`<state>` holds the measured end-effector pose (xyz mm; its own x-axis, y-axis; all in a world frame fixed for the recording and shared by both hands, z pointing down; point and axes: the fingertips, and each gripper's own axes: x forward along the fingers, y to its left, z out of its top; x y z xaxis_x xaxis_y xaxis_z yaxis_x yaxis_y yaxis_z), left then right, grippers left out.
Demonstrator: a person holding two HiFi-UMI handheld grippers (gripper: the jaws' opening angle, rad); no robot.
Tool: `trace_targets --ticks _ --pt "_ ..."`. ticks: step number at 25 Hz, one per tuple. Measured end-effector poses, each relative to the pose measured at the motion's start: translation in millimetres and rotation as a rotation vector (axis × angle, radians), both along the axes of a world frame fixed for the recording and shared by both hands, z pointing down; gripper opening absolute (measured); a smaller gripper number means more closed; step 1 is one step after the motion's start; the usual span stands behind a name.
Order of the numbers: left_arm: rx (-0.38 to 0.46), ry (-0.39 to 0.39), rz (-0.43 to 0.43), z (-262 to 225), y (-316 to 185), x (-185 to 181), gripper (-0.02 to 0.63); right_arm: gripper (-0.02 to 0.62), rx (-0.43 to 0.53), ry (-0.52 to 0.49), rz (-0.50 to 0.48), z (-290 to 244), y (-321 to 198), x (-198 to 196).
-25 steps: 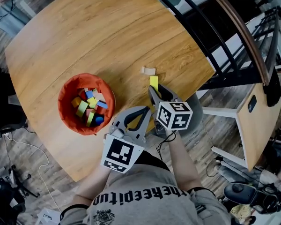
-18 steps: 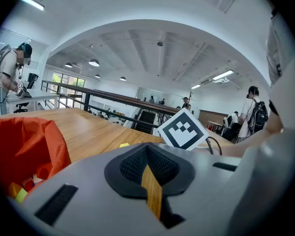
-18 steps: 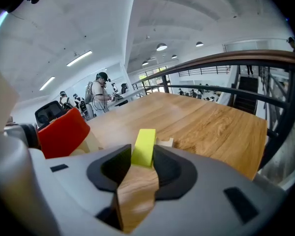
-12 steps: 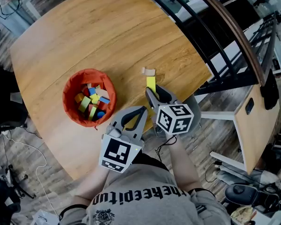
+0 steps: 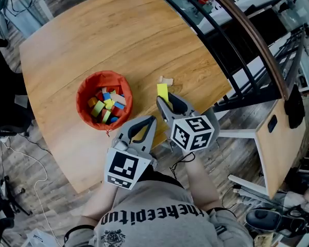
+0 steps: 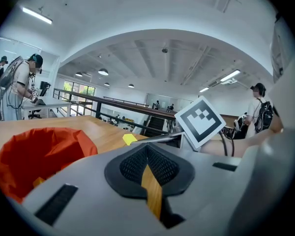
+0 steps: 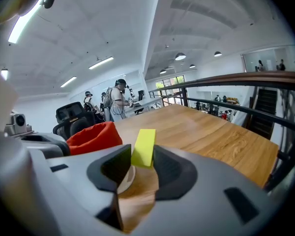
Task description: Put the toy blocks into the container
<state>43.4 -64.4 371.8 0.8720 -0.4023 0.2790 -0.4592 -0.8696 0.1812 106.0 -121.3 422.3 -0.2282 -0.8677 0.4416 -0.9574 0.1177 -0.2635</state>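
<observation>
Nearest the person, the left gripper point(image 5: 150, 119) has its fingers pressed together with nothing between them. Just beside it, the right gripper point(image 5: 161, 101) has its fingers clamped on the lower end of an upright yellow-green block point(image 5: 162, 91). To their left on the tabletop point(image 5: 118, 40) sits the orange container point(image 5: 84, 89), holding coloured blocks point(image 5: 107, 106). A small beige block point(image 5: 167, 80) lies just beyond the yellow-green one.

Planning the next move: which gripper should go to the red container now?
Right. The right gripper holds the yellow block near the container; the left gripper is shut and empty.
</observation>
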Motion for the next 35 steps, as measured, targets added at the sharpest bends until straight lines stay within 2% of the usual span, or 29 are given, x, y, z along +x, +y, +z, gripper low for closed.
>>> trace_targets --ticks 17,35 --pt "0.044 0.017 -0.166 -14.8 -0.1 -55.3 0.014 0.149 0.118 0.042 -0.179 -50.1 -6.8 -65.9" --pt "0.058 0.016 -0.354 -14.1 1.2 -123.0 0.014 0.150 0.147 0.028 -0.362 -54.7 -15.0 -146.2"
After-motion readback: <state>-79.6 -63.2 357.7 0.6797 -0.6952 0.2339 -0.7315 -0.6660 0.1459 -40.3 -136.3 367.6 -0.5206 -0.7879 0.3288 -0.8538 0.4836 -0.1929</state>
